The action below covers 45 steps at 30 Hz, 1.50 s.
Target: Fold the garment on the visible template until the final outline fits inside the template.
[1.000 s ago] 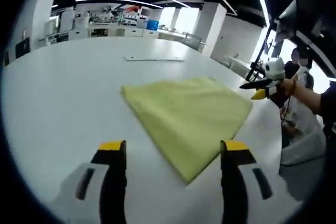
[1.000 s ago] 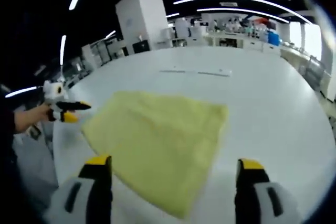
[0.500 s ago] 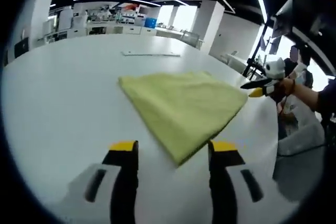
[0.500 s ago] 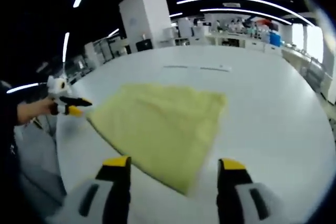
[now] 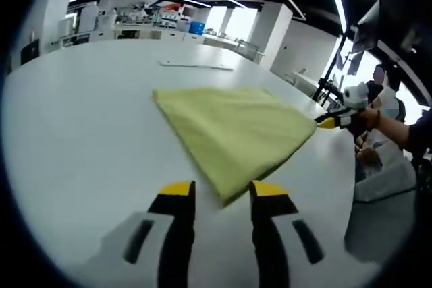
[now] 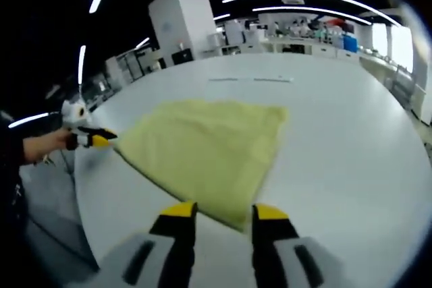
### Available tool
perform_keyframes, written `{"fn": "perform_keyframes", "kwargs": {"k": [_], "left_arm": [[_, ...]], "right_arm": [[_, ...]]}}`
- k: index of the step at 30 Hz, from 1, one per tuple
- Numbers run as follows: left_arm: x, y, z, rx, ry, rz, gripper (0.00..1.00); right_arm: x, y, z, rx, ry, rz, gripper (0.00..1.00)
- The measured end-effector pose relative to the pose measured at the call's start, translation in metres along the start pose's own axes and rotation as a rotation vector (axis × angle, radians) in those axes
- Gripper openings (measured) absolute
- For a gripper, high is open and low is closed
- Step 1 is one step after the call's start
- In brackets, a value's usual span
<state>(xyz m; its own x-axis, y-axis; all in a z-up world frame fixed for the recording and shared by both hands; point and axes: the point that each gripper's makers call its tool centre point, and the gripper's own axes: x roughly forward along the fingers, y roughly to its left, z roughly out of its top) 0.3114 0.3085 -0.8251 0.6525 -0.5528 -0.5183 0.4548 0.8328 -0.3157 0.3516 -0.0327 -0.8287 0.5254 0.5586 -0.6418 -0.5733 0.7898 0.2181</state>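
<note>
A folded yellow-green garment (image 5: 229, 133) lies flat on the white table (image 5: 81, 133). In the left gripper view my left gripper (image 5: 223, 190) stands open with a narrowed gap, and the garment's near corner lies between its yellow tips. The right gripper (image 5: 332, 121), held by a hand, sits at the garment's right corner. In the right gripper view the garment (image 6: 202, 150) spreads ahead, and its near corner lies between the tips of my right gripper (image 6: 224, 212), open with a narrowed gap. The left gripper (image 6: 93, 139) shows at the garment's left corner. No jaw presses the cloth.
A thin pale strip (image 5: 196, 65) lies on the table beyond the garment, the same strip (image 6: 251, 79) in the right gripper view. The table's curved edge (image 5: 351, 187) runs near the person's arm. White cabinets and pillars (image 6: 179, 21) stand far behind.
Both grippers' jaws have narrowed steadily from wide apart. Each gripper has drawn up to its near corner of the garment, which now lies between the tips. The garment itself has stayed put.
</note>
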Motion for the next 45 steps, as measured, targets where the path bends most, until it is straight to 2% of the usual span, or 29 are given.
{"fn": "perform_keyframes", "kwargs": {"k": [6,11,16,27,35,45], "left_arm": [[-0.001,0.0,-0.004,-0.015,0.015,-0.01,0.14],[-0.001,0.004,-0.005,-0.034,0.009,-0.006,0.06],[0.001,0.007,-0.007,-0.021,0.014,0.016,0.05],[0.001,0.004,-0.009,-0.056,0.018,0.004,0.0],[-0.005,0.0,-0.008,-0.04,0.014,0.007,0.0],[-0.01,-0.004,-0.014,0.01,0.041,0.008,0.0]], "right_arm": [[0.001,-0.003,-0.009,0.015,0.006,-0.029,0.1],[0.0,-0.005,-0.009,0.031,-0.005,-0.038,0.05],[0.0,-0.009,-0.01,0.013,-0.003,-0.043,0.01],[0.001,-0.01,-0.013,-0.003,0.005,-0.044,0.0],[-0.005,-0.006,-0.015,-0.005,0.006,-0.034,0.0],[-0.01,0.0,-0.023,-0.025,0.02,-0.024,0.0]]}}
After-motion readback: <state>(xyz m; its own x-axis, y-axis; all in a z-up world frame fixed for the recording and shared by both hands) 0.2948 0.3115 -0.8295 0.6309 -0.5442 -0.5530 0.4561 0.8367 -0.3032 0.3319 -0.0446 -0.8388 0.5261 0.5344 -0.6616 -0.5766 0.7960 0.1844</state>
